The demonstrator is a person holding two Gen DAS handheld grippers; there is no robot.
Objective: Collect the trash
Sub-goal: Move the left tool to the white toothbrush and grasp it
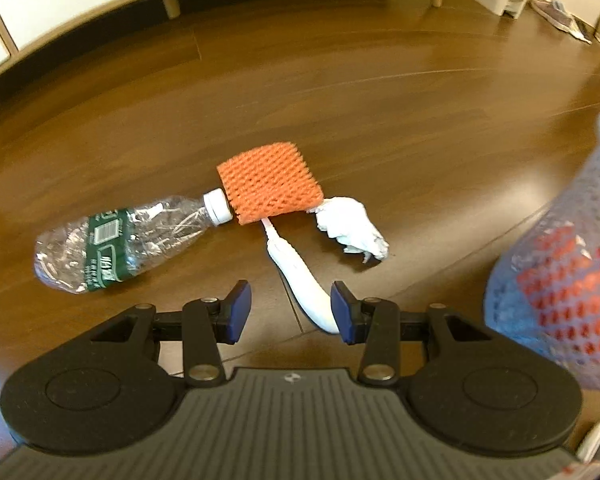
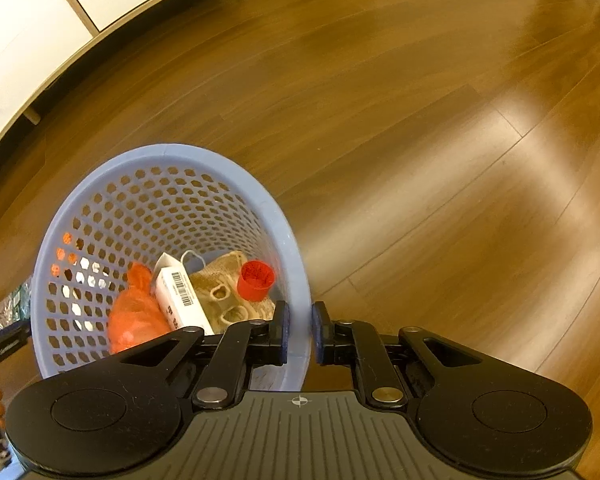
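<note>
Wood floor (image 1: 380, 92), trash near. My left gripper (image 1: 291, 310) spread round white tube (image 1: 300, 276); may slip. Right gripper (image 2: 300, 330) clamps basket (image 2: 168, 151) rim, could tip.

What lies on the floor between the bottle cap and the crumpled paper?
In the left wrist view, the orange foam net lies between the bottle cap and the crumpled paper, touching both or nearly so.

On the floor lie one crushed plastic bottle (image 1: 112, 246), one orange foam net (image 1: 270, 188), one crumpled tissue (image 1: 350, 230) and one white toothbrush (image 1: 300, 276). One blue basket (image 2: 172, 208) holds one orange bag (image 2: 134, 312), one white box (image 2: 180, 294), one beige mesh pouch (image 2: 224, 292) and one red cap (image 2: 256, 280).
</note>
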